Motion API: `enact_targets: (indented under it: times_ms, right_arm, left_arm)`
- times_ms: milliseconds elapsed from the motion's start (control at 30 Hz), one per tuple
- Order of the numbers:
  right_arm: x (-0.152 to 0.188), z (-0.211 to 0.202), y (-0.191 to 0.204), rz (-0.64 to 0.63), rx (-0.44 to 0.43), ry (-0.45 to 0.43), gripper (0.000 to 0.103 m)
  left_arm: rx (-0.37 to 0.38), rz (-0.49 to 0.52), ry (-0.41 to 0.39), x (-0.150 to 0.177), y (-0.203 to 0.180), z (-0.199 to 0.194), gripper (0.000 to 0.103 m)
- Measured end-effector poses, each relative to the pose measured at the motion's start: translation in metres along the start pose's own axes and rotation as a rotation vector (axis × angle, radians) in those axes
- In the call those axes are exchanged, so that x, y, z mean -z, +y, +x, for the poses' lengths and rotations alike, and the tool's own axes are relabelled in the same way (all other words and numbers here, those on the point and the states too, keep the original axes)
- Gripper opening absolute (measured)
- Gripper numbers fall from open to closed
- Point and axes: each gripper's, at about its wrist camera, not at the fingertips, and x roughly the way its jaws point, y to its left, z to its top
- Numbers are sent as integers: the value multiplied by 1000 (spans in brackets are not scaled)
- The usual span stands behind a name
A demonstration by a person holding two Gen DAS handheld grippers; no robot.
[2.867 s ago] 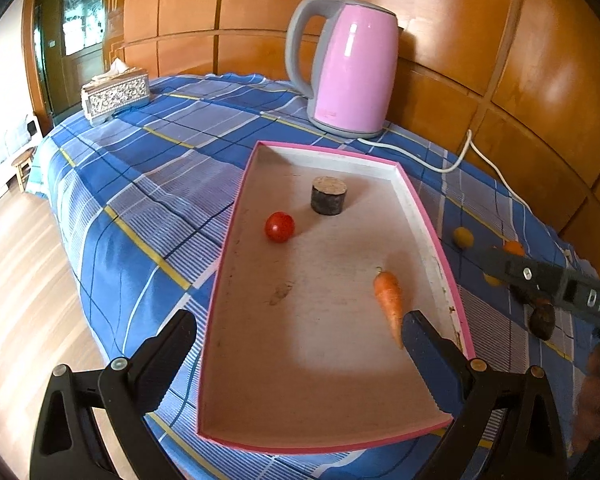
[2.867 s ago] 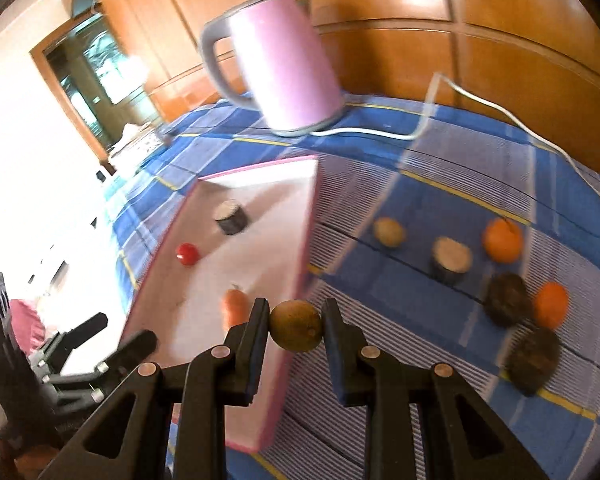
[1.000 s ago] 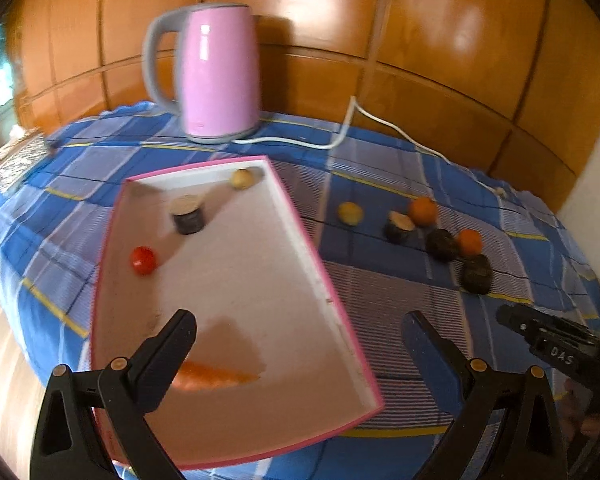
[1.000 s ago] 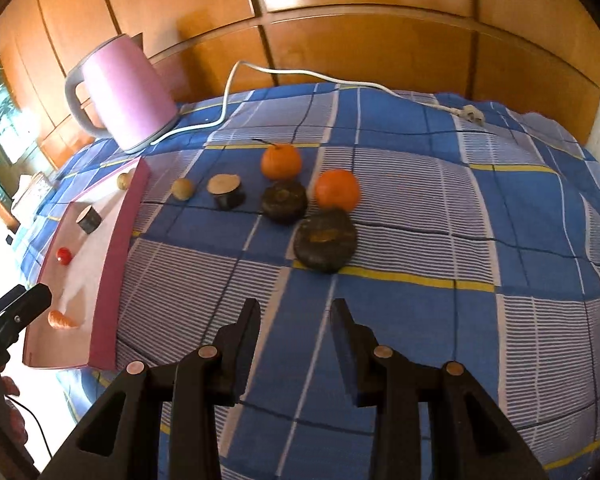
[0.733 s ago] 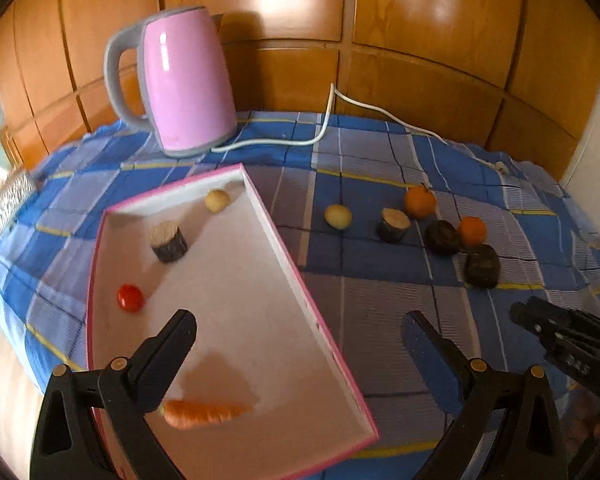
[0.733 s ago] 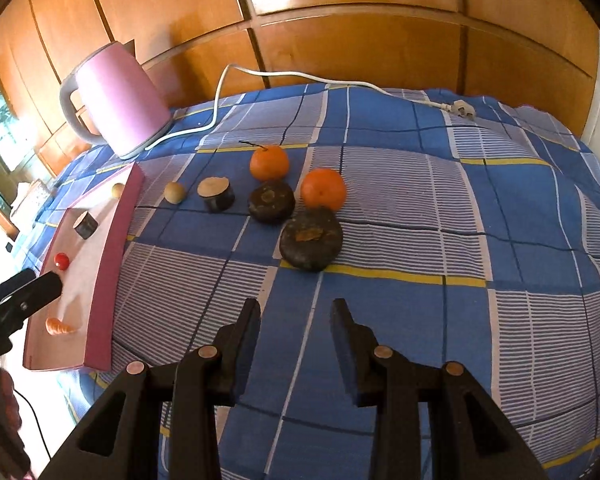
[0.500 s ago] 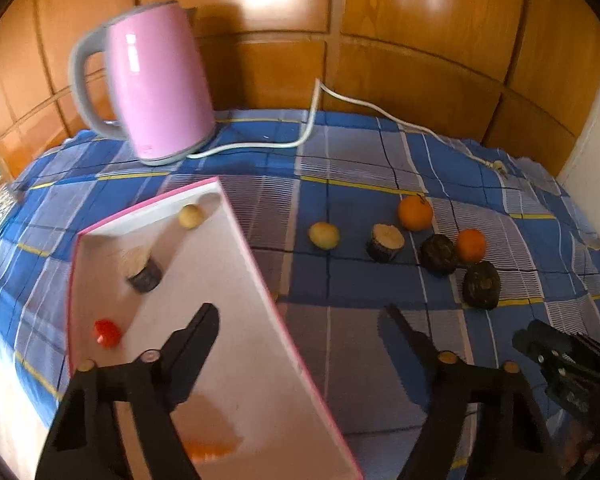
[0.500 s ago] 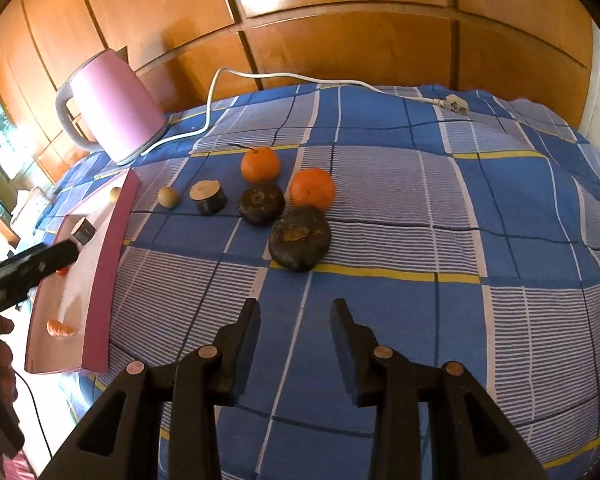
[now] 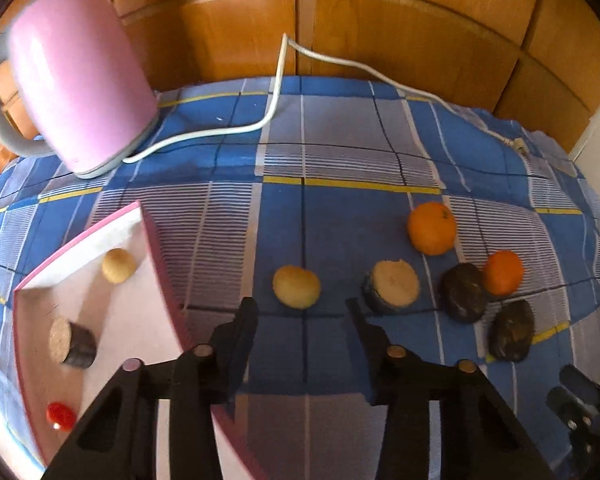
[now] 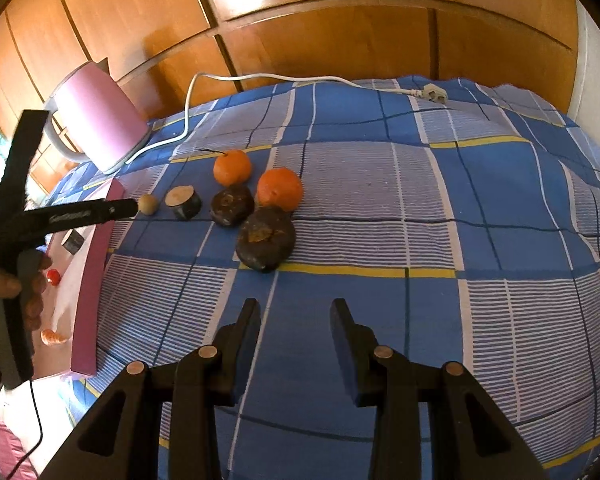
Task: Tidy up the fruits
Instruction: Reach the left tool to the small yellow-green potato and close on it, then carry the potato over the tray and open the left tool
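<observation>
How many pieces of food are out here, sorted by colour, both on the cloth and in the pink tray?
Orange: 3, namely two oranges and a carrot
Yellowish round: 2
Dark lumps: 2
Dark stubs with pale cut tops: 2
Red: 1, a small tomato
Total: 10

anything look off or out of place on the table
Mostly the kettle's power cord: it trails loose across the checked cloth, plug lying unplugged near the far edge. Six pieces, including two oranges, sit outside the pink tray.
</observation>
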Motion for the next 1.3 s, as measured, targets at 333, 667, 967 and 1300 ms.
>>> enact_targets:
  times_ms: [333,667,967,1300]
  right_arm:
    - [1,5,-8,14,5,17,36]
    - [5,13,-14,38,0,42,36]
    - [10,17,-9,21,7,65,36]
    - [12,18,-2,-4,25,68,36]
  left_arm:
    - [22,-21,12,-2,1,23,29]
    - [132,-72,-86,45,-3,-33,29]
    - [187,-126,-115,84,4,-68,29]
    - [192,-230,-133,117,35,-88,29]
